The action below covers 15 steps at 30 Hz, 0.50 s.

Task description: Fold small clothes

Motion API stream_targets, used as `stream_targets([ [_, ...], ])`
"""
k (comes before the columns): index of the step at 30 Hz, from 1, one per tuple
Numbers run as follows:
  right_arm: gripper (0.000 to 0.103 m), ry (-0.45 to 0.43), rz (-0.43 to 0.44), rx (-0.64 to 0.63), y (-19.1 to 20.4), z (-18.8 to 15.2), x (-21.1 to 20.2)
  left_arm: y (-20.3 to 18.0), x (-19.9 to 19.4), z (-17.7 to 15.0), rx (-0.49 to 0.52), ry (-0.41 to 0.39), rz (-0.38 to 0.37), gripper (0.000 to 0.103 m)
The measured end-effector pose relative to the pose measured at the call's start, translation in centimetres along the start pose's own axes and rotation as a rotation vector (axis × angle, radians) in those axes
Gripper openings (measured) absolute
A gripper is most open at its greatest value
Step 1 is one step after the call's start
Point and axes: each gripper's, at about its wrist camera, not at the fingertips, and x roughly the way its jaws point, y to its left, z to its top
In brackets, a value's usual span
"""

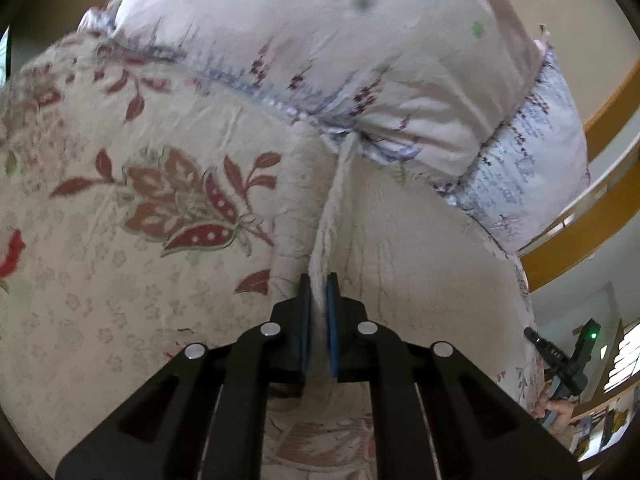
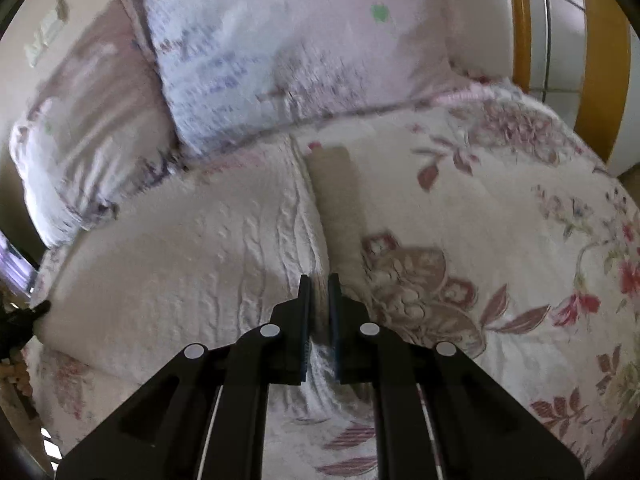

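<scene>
A small cream cable-knit garment [image 2: 192, 264] lies on a floral bedspread [image 2: 500, 208]. It also shows in the left wrist view [image 1: 420, 264]. My left gripper [image 1: 319, 284] is shut on an edge of the garment, which runs as a taut ridge up from the pads. My right gripper [image 2: 319, 286] is shut on another edge of the garment, with knit fabric pinched between the pads. The left gripper's tip shows at the far left of the right wrist view [image 2: 38, 310], holding a corner. The right gripper shows at the right in the left wrist view [image 1: 568, 360].
Two pale floral pillows [image 2: 280, 52] lie at the head of the bed, also in the left wrist view [image 1: 320, 40]. A wooden-trimmed frame [image 2: 600, 60] stands past the bed's right side. The bedspread [image 1: 120, 200] spreads to the left.
</scene>
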Motion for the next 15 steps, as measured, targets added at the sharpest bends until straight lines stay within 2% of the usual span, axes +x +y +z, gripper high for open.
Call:
stream_targets([
  [4, 0.01, 0.004, -0.05, -0.037, 0.9, 0.2, 0.2, -0.3, -0.2, 0.0, -0.005, -0.013, -0.002, 0.015],
  [6, 0.017, -0.028, -0.065, -0.053, 1.5, 0.5, -0.7, -0.8, -1.1, 0.2, 0.01, -0.048, 0.003, 0.026],
  [8, 0.033, -0.089, -0.057, -0.088, 2.6, 0.9, -1.9, -1.7, -2.1, 0.3, 0.038, -0.106, 0.029, 0.044],
  [9, 0.036, -0.106, -0.045, -0.108, 3.3, 1.1, -2.3, -2.3, -2.5, 0.3, 0.061, -0.131, 0.036, 0.046],
  [11, 0.037, -0.106, -0.028, -0.146, 4.4, 1.4, -2.2, -3.9, -2.8, 0.1, 0.131, -0.159, 0.028, 0.052],
  [15, 0.037, -0.042, -0.014, -0.197, 6.3, 1.3, -0.4, -6.0, -1.4, -0.6, 0.217, -0.119, 0.016, 0.061],
])
